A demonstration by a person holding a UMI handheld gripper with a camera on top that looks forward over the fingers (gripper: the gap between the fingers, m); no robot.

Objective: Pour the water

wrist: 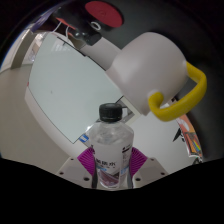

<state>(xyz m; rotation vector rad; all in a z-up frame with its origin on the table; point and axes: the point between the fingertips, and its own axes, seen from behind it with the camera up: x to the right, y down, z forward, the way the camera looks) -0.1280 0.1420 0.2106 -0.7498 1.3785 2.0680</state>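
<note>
A clear plastic water bottle (pixel 110 140) with a black cap and a white and purple label stands upright between my fingers. My gripper (pixel 110 165) is shut on it, with the magenta pads (pixel 89 158) pressed against both sides of its body. Just beyond the bottle, up and to the right, a white mug (pixel 150 60) with a yellow handle (pixel 180 95) lies tilted, its open mouth hidden from me. The bottle's cap sits below the mug's lower edge. The bottle's base is hidden behind my fingers.
A white table top (pixel 60 85) stretches to the left beyond the bottle. A red and black round object (pixel 103 12) sits far ahead. Coloured items (pixel 190 135) lie at the right, past the mug's handle.
</note>
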